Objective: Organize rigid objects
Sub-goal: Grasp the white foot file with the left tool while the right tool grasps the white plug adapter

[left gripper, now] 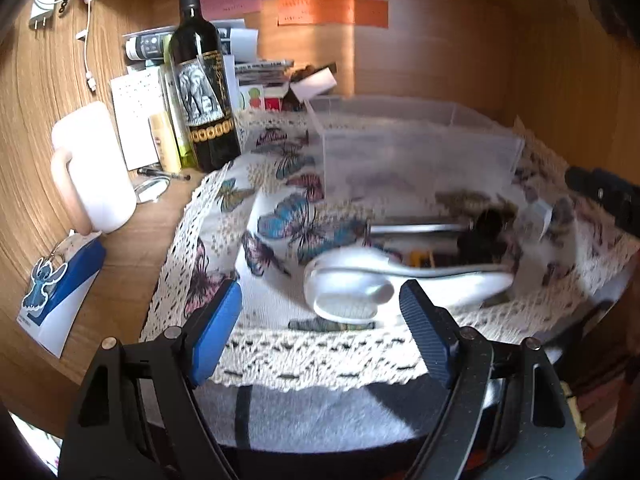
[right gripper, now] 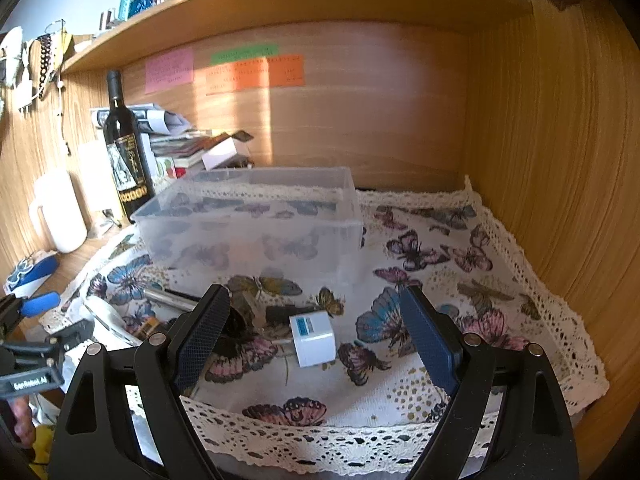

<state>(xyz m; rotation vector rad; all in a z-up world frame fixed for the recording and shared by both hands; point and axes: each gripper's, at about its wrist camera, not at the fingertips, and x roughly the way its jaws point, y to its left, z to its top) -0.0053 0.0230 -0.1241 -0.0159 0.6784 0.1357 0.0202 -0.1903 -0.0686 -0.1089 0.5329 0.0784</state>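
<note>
A clear plastic box [left gripper: 420,148] [right gripper: 256,224] stands on the butterfly cloth [right gripper: 440,264]. In front of it lie several small items: a white handled object [left gripper: 360,284], a metal rod [left gripper: 416,227] [right gripper: 168,298], a dark round object [left gripper: 486,226] and a white cube adapter [right gripper: 312,340]. My left gripper [left gripper: 320,320] is open, just short of the white handled object. My right gripper [right gripper: 316,328] is open, with the white cube between its fingers' line and a little beyond. The left gripper shows at the left edge of the right wrist view [right gripper: 36,320].
A dark wine bottle [left gripper: 202,80] [right gripper: 126,152], a white jug [left gripper: 94,168], papers and a blue-white carton [left gripper: 60,296] crowd the left of the desk. Wooden walls close the back and right; a shelf [right gripper: 300,4] hangs overhead.
</note>
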